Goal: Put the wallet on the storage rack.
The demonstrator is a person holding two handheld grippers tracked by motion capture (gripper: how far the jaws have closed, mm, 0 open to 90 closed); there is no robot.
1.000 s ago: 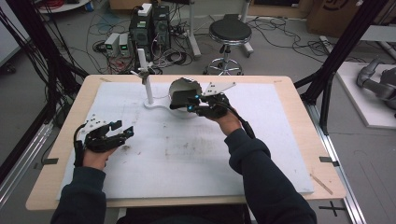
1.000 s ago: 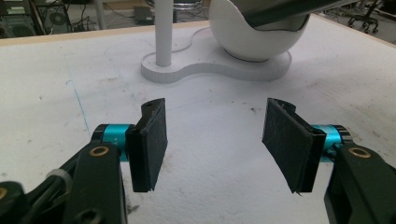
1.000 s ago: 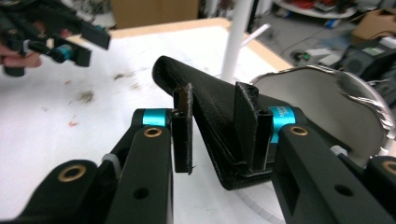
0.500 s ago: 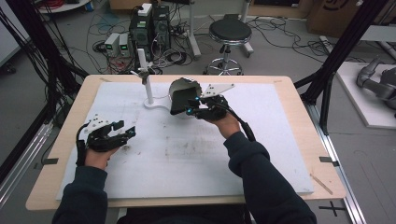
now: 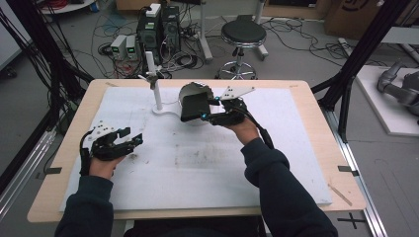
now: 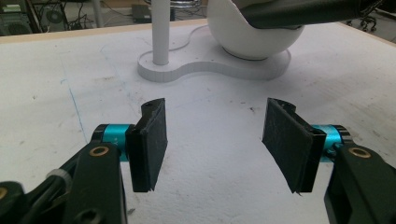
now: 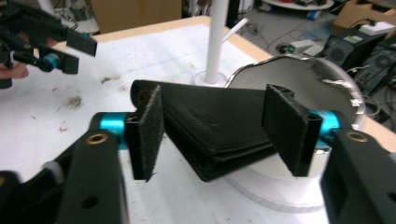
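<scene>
My right gripper (image 7: 219,135) fingers have just been spreading off the folded black cloth (image 7: 210,126) perched on the white bowl (image 7: 322,79); it may slide. Left gripper (image 6: 217,144) fingers apart, empty.

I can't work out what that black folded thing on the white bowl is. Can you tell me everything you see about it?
The black folded thing looks like a flat wallet or pouch of soft, grained, leather-like material, with stacked layers showing at its edge. It lies tilted across the rim of the white bowl, one end sticking out over the white table cover. The right tongs have just been opening; their pads stand on either side of it without pressing. A white post stands close by.
</scene>
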